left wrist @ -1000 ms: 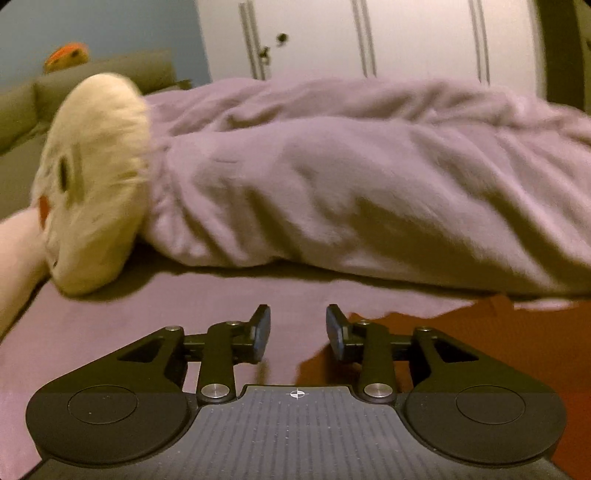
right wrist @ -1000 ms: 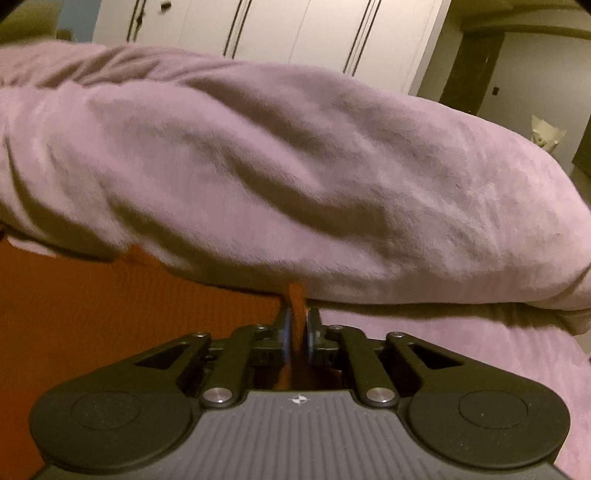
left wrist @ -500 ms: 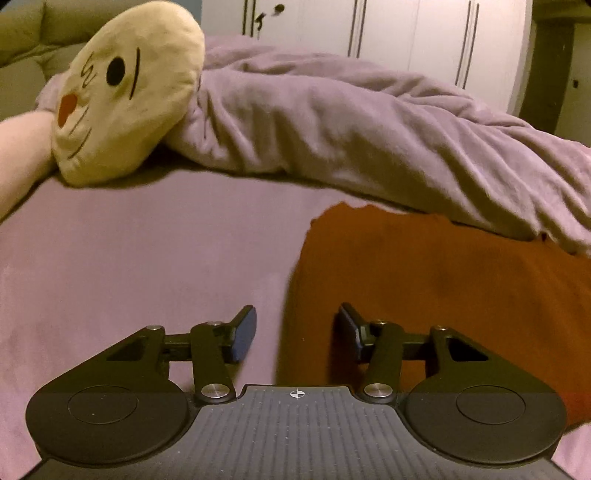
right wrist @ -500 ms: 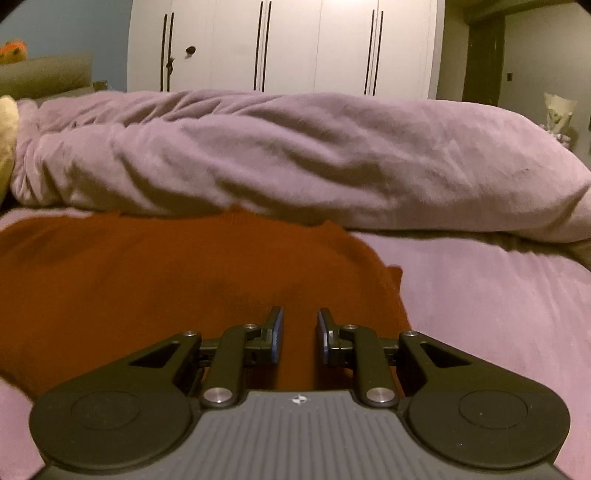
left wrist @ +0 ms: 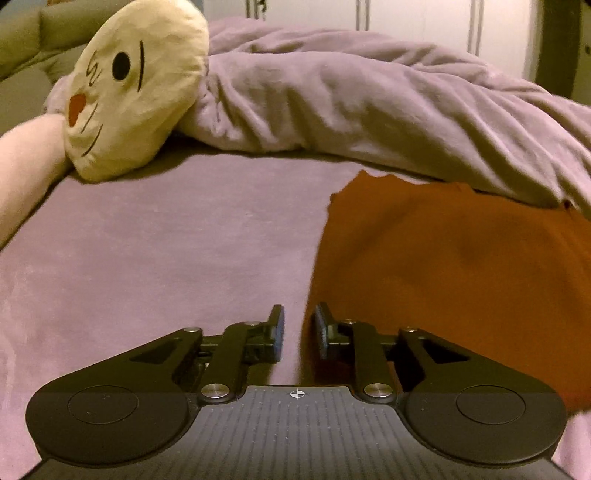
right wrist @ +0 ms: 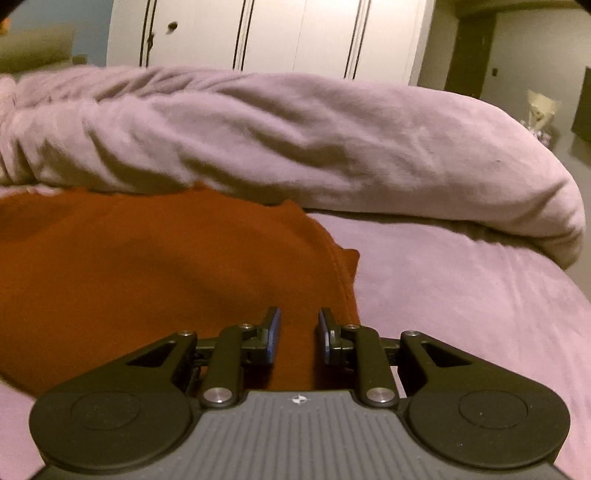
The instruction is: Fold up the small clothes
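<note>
A rust-orange garment [left wrist: 450, 258] lies flat on the purple bed sheet [left wrist: 166, 240]; it also shows in the right wrist view [right wrist: 155, 266]. My left gripper [left wrist: 298, 325] is open and empty, low over the garment's left edge. My right gripper [right wrist: 297, 328] is open and empty, over the garment near its right edge, where a hem and a small corner [right wrist: 345, 258] show. The garment's far edge runs under the duvet.
A bunched purple duvet [left wrist: 369, 107] lies across the far side of the bed, also in the right wrist view [right wrist: 295, 136]. A cream plush cushion with a face [left wrist: 136, 85] sits at the far left. White wardrobe doors [right wrist: 277, 33] stand behind.
The right gripper let go of the orange fabric and opened. Both grippers pulled back from the duvet toward the near side. The left jaws narrowed a little.
</note>
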